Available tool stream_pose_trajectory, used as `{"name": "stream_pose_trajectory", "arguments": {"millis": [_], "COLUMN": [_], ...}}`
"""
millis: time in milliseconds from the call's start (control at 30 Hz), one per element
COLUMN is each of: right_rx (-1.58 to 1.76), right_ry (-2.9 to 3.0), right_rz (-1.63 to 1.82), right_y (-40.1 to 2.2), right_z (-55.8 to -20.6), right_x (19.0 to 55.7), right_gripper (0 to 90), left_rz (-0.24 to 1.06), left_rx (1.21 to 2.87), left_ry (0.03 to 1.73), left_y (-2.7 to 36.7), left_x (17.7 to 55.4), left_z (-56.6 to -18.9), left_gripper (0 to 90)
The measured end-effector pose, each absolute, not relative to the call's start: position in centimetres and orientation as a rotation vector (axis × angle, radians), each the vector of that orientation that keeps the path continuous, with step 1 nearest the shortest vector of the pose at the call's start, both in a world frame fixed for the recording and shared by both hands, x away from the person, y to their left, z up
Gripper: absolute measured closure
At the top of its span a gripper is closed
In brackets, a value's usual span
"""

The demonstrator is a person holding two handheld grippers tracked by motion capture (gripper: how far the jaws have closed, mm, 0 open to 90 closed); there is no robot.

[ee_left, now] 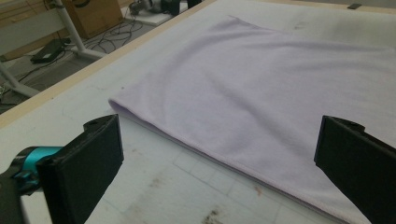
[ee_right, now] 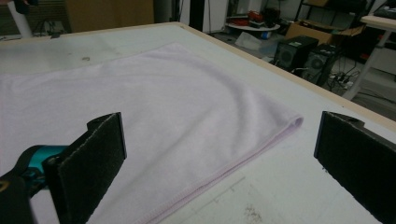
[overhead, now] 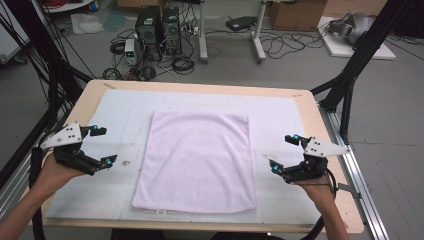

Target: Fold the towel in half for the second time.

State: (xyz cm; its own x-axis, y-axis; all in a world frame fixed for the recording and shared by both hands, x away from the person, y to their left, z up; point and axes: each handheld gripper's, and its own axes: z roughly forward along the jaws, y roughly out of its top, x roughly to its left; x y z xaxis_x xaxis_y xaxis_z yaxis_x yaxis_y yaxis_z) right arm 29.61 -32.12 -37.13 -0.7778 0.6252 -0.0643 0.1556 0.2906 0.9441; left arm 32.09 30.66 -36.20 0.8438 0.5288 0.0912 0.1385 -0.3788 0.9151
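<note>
We hold the left gripper [overhead: 102, 146] and the right gripper [overhead: 284, 151] just off the towel's [overhead: 197, 160] two side edges, each with jaws spread wide and empty. Between them the pale lilac towel lies flat on the white mat [overhead: 115, 107], near the table's [overhead: 90, 90] front edge. Beyond the table we see computer towers [overhead: 159, 25] and cables on the floor.
</note>
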Motion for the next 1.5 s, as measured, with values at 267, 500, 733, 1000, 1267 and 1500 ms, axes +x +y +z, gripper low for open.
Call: {"name": "stream_pose_trajectory", "arguments": {"millis": [267, 500, 733, 1000, 1267, 1500], "right_rx": [0.686, 0.708, 0.688, 0.691, 0.694, 0.675], "right_ry": [2.229, 2.33, 2.416, 2.495, 2.63, 2.731], "right_rz": [1.407, 1.298, 1.207, 1.085, 0.893, 0.762], "right_y": [-30.7, -29.1, -27.4, -26.7, -25.5, -24.1], "right_z": [-34.6, -33.6, -32.9, -33.0, -33.3, -34.4], "right_x": [34.9, 40.3, 44.6, 48.5, 51.7, 54.0], "right_gripper": [1.3, 1.4, 1.9, 4.3, 4.9, 10.6], "left_rz": [0.456, 0.449, 0.452, 0.425, 0.371, 0.299], "left_rx": [2.031, 2.068, 2.122, 2.233, 2.308, 2.397], "left_ry": [0.473, 0.527, 0.576, 0.575, 0.557, 0.551], "left_y": [28.8, 28.3, 27.4, 25.4, 24.0, 22.8], "left_x": [37.1, 40.9, 44.8, 48.8, 51.6, 53.5], "left_z": [-34.4, -33.1, -32.6, -32.3, -32.4, -34.0], "left_gripper": [1.8, 1.8, 1.8, 1.8, 2.3, 2.3]}}
